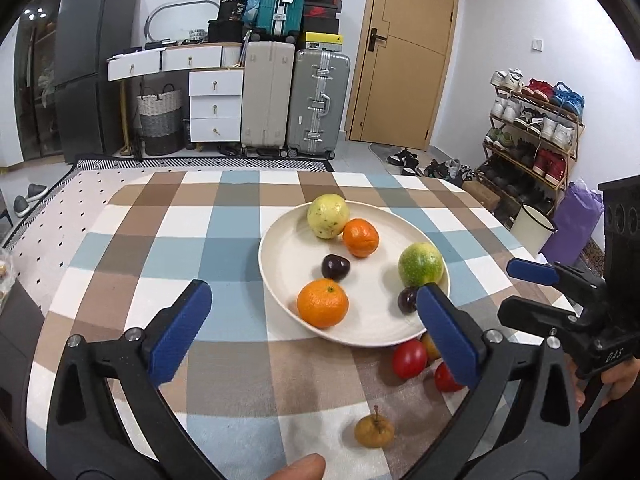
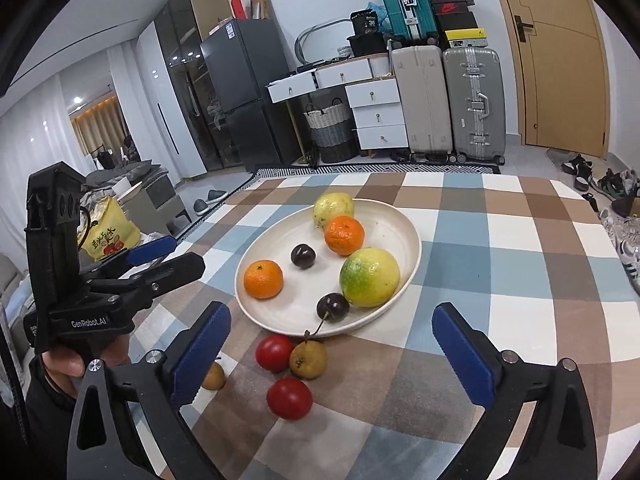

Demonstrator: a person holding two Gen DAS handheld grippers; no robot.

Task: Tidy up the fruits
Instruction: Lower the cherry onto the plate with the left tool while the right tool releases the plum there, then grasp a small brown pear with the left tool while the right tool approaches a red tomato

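A cream plate (image 1: 288,252) (image 2: 392,232) on the checked tablecloth holds two oranges (image 1: 322,303) (image 2: 344,235), two yellow-green fruits (image 1: 421,265) (image 2: 369,277) and two dark cherries (image 1: 335,267) (image 2: 333,307). In front of the plate lie two red tomatoes (image 1: 409,358) (image 2: 289,398) and two small brown pears (image 1: 374,432) (image 2: 308,359). My left gripper (image 1: 312,324) is open and empty, over the plate's near edge. My right gripper (image 2: 332,348) is open and empty, above the tomatoes and pears; it also shows at the right of the left wrist view (image 1: 532,280).
The table's far edge faces suitcases (image 1: 318,102), white drawers (image 1: 216,106) and a door. A shoe rack (image 1: 532,128) and a white bucket (image 1: 534,227) stand off the right side. A yellow bag (image 2: 107,240) sits left of the table.
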